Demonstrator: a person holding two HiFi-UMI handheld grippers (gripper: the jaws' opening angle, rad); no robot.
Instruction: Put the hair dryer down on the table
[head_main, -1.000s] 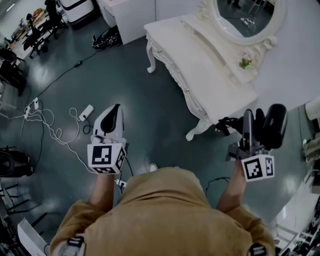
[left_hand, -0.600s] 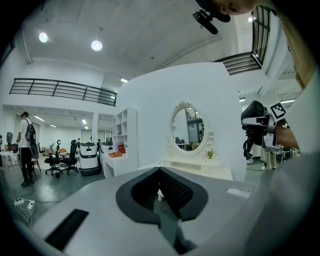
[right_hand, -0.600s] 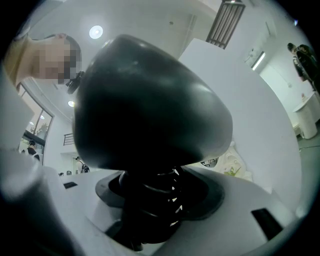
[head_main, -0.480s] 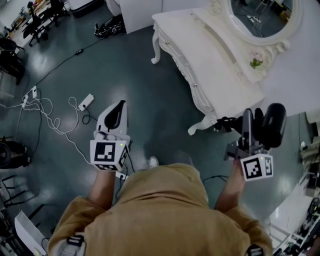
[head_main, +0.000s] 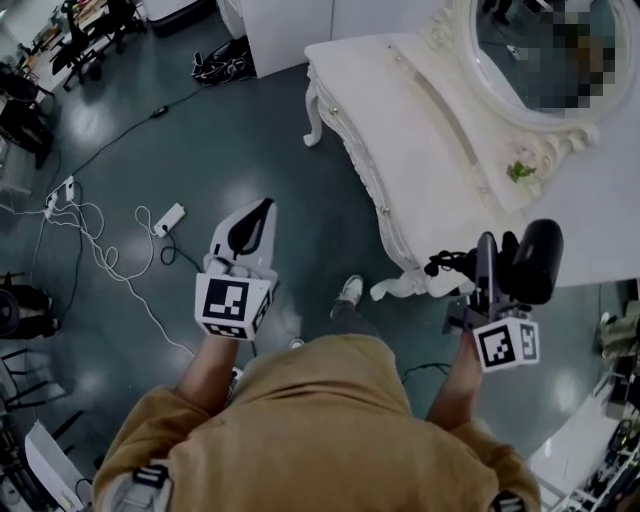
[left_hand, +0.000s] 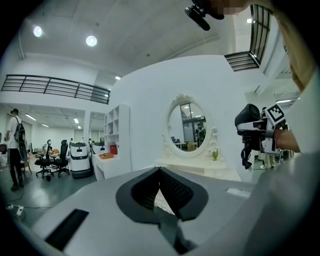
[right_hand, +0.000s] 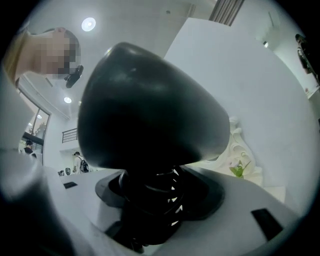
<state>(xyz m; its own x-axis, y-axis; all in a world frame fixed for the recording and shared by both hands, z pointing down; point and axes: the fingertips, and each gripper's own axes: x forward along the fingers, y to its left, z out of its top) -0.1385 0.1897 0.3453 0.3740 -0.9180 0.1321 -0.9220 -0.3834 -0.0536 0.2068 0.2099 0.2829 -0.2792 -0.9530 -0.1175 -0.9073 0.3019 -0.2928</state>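
Black hair dryer (head_main: 537, 262) pinched by its handle in right gripper (head_main: 498, 252). Both grippers now nearer white dressing table (head_main: 400, 110); dryer beside its near end, not yet over it. Left gripper (head_main: 260, 212) pressed together, empty.

The hair dryer (head_main: 535, 262) sits in the right claw (head_main: 488, 262). The table (head_main: 400, 120) stands just ahead of this claw, the mirror (head_main: 515, 45) on its far side.
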